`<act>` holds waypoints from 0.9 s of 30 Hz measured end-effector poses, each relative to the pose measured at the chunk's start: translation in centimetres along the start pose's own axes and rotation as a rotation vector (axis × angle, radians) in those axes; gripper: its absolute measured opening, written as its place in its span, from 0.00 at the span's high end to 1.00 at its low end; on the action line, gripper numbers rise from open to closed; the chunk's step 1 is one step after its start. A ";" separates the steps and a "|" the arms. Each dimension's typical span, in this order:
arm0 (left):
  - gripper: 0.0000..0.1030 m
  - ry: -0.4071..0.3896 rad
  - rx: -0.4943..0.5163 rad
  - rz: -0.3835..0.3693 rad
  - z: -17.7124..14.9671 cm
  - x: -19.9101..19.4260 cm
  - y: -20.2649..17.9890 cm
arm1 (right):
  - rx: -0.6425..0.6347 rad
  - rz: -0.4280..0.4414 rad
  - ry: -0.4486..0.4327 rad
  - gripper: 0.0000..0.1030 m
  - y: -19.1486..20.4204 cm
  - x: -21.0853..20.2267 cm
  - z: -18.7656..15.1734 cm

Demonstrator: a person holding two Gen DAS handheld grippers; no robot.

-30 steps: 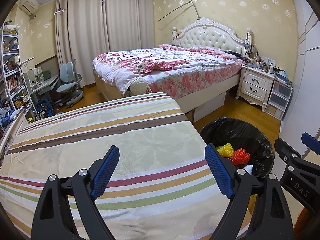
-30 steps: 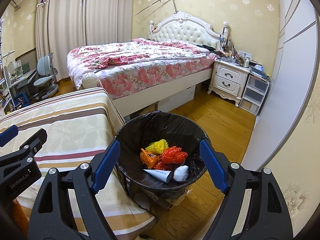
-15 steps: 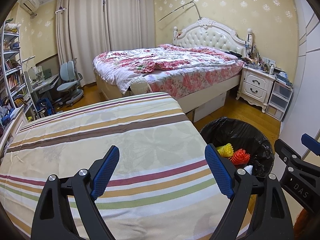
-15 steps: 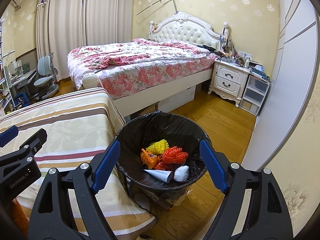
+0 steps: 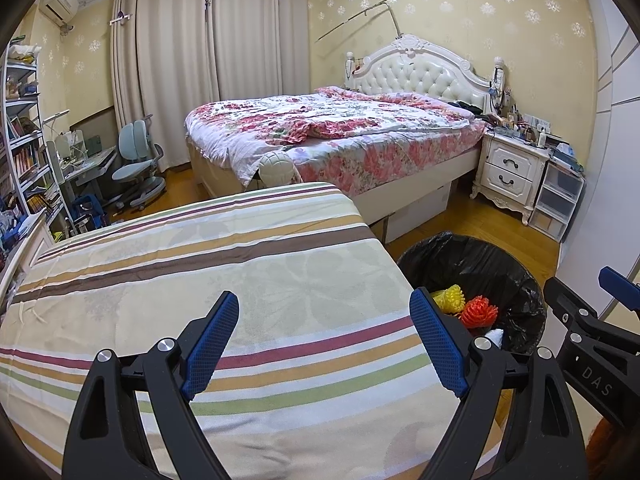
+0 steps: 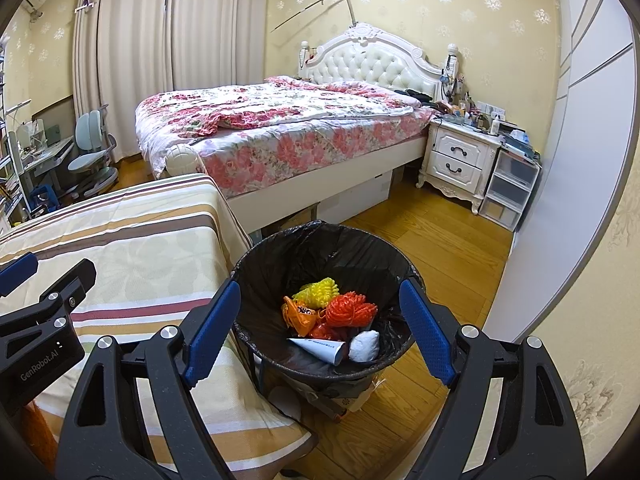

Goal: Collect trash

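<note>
A black-lined trash bin (image 6: 280, 256) stands on the floor beside the striped table; it also shows in the left wrist view (image 5: 472, 256). Inside lie a yellow net wad (image 6: 316, 290), an orange net wad (image 6: 350, 310), an orange wrapper (image 6: 298, 316), a paper cone (image 6: 320, 348) and a white crumpled ball (image 6: 365, 345). My right gripper (image 6: 320, 332) is open and empty, held above the bin's near side. My left gripper (image 5: 324, 340) is open and empty above the striped tablecloth (image 5: 200, 280).
A floral bed (image 5: 328, 136) stands beyond the table, with a white nightstand (image 5: 512, 172) and plastic drawers (image 5: 560, 204) at right. A desk chair (image 5: 136, 168) and bookshelf (image 5: 20, 152) are at left. A wardrobe wall (image 6: 580, 160) runs along the right over wooden floor (image 6: 440, 248).
</note>
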State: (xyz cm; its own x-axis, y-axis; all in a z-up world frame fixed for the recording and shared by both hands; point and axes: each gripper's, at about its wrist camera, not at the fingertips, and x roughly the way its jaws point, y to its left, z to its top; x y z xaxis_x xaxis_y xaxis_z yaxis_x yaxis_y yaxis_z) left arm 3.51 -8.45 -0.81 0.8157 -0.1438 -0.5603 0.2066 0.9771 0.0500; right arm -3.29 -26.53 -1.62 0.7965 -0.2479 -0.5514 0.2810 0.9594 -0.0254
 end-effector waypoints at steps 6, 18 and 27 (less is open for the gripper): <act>0.18 0.001 -0.003 0.000 0.0 0.0 -0.1 | 0.001 0.000 -0.001 0.22 0.0 0.0 0.0; 0.18 -0.009 0.002 0.005 0.0 -0.2 -0.2 | -0.001 0.000 0.000 0.22 0.0 0.0 0.0; 0.18 -0.006 0.016 0.013 -0.2 -0.2 -0.7 | -0.002 0.000 0.002 0.22 0.0 0.1 0.1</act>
State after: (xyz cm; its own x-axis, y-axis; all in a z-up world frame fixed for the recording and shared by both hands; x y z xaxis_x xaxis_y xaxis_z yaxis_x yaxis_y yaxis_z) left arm 3.10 -9.08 -0.90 0.8218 -0.1319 -0.5543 0.2042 0.9764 0.0704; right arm -3.16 -26.53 -1.63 0.7957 -0.2473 -0.5529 0.2795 0.9598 -0.0270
